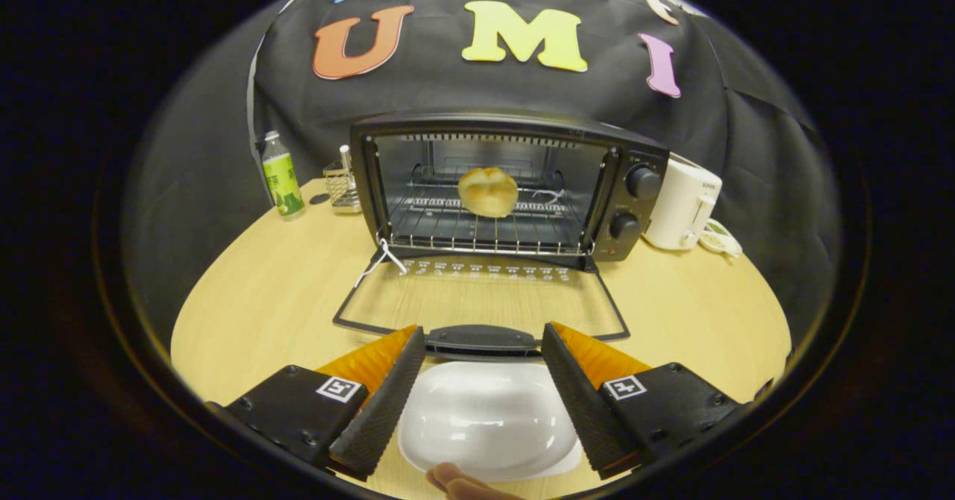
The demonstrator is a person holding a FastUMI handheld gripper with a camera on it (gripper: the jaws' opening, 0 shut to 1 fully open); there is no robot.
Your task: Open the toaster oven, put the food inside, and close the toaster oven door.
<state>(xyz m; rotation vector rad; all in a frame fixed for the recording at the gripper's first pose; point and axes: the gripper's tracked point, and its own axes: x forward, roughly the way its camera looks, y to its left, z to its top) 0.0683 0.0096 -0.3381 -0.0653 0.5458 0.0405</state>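
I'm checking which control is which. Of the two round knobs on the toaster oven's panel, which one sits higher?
The upper knob, next to the oven's top corner; the lower knob sits beneath it. The claw is open, flanking the door handle.

The gripper view looks low along its fingers across the table, toward the open toaster oven.

The gripper hangs level with its jaws spread wide, gripping nothing, and a fingertip shows just beneath.

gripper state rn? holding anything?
Gripper: open, holding nothing; fingers spread either side of the black handle of the lowered glass oven door, above an empty white plate.
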